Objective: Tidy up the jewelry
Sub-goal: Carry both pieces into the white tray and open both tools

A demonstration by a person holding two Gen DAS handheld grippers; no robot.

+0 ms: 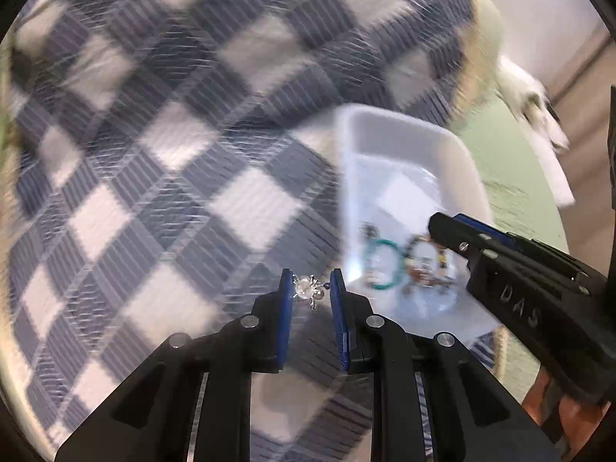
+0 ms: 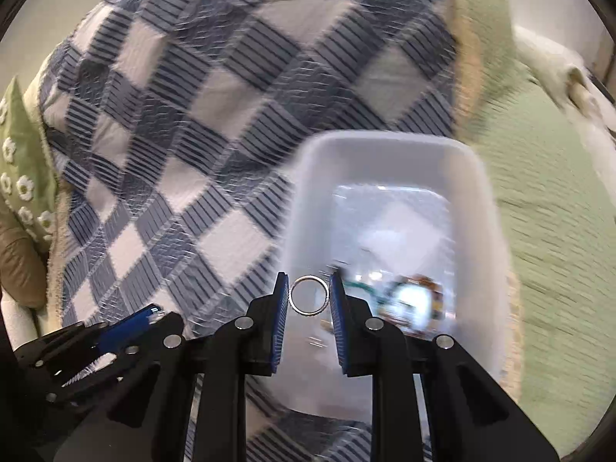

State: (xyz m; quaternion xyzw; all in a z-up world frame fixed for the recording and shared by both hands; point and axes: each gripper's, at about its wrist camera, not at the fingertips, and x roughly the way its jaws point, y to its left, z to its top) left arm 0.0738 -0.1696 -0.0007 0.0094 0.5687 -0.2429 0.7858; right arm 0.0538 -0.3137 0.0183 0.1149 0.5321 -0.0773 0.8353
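My left gripper (image 1: 310,288) is shut on a small silver pearl brooch (image 1: 307,290), held above the checkered blanket just left of a white plastic tray (image 1: 454,146). The tray holds a teal ring-shaped bracelet (image 1: 381,265) and a brown beaded bracelet (image 1: 423,265). My right gripper (image 2: 309,295) is shut on a silver ring (image 2: 309,295) and holds it over the tray's (image 2: 304,200) near left part. The right gripper also shows in the left wrist view (image 1: 442,227), over the tray. The left gripper shows low left in the right wrist view (image 2: 150,313).
The tray rests on a blue and white checkered blanket (image 1: 161,177) on a bed. A light green cover (image 2: 558,231) lies to the right. A green pillow with white flowers (image 2: 19,161) sits at the left edge.
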